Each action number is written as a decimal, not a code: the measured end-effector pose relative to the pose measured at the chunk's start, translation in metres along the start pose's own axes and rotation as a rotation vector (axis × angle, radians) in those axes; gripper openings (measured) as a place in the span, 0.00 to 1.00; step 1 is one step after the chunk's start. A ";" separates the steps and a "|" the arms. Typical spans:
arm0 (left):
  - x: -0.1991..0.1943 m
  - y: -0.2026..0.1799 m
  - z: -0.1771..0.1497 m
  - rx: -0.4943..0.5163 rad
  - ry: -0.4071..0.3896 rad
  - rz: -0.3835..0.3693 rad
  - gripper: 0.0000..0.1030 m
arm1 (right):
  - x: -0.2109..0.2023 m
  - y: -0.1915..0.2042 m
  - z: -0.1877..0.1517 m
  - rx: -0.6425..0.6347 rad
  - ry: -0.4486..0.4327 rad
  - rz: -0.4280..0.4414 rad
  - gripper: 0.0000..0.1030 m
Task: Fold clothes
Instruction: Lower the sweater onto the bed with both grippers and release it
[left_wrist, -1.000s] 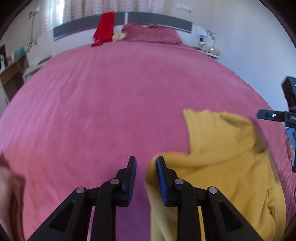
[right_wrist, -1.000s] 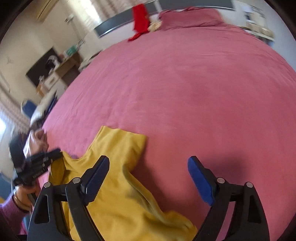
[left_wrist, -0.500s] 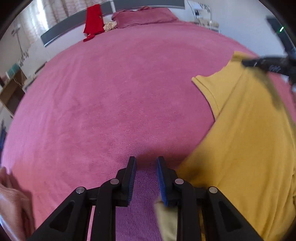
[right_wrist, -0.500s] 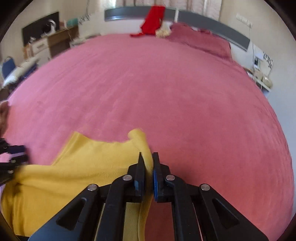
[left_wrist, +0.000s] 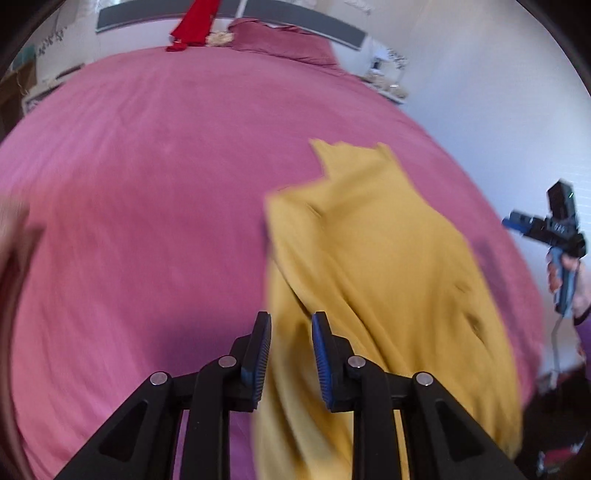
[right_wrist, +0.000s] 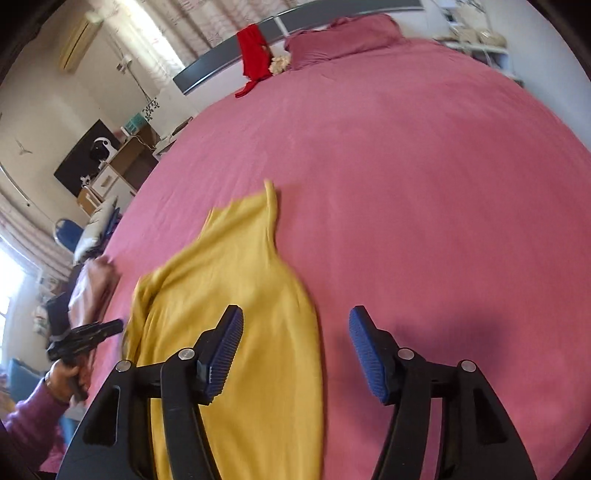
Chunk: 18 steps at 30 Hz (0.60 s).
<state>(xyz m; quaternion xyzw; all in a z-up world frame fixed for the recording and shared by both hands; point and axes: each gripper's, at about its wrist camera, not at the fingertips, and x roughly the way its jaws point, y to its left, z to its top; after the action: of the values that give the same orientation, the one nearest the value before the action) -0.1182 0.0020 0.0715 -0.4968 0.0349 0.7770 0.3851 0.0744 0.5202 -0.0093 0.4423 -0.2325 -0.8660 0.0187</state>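
Note:
A yellow garment (left_wrist: 388, 258) lies spread on the pink bedspread (left_wrist: 147, 166), its narrow end pointing up the bed. My left gripper (left_wrist: 291, 319) hovers at its near left edge, jaws a narrow gap apart. Blurred yellow cloth shows in that gap, and the pads do not press on it. In the right wrist view the garment (right_wrist: 240, 295) lies under my right gripper (right_wrist: 295, 314). Its jaws are opening, one finger over the cloth, the other over bare bedspread, nothing gripped. Each gripper shows in the other's view: the right gripper (left_wrist: 517, 223), the left gripper (right_wrist: 110, 326).
A red garment (right_wrist: 253, 51) hangs on the grey headboard beside a pink pillow (right_wrist: 343, 37). A pinkish folded cloth (right_wrist: 94, 291) lies at the bed's left edge. Cabinets and a desk (right_wrist: 122, 162) stand left of the bed, a white nightstand (left_wrist: 388, 77) to its right.
The right gripper, shut on the yellow garment's edge half a second ago, has let go and pulled back with its jaws apart. The garment now lies flatter. The left gripper swung sideways over the cloth's edge.

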 end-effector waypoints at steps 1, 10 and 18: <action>-0.007 -0.005 -0.009 0.002 0.011 -0.018 0.22 | -0.013 0.003 -0.021 0.020 0.017 0.012 0.62; -0.016 -0.043 -0.126 -0.004 0.090 -0.047 0.22 | -0.032 0.029 -0.136 0.139 0.243 0.019 0.68; -0.020 -0.055 -0.172 -0.021 -0.017 0.048 0.28 | 0.025 0.060 -0.191 0.265 0.252 0.157 0.70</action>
<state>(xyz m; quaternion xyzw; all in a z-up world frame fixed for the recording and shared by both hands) 0.0491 -0.0460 0.0193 -0.4931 0.0351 0.7905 0.3615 0.1967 0.3873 -0.0982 0.5265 -0.3739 -0.7614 0.0567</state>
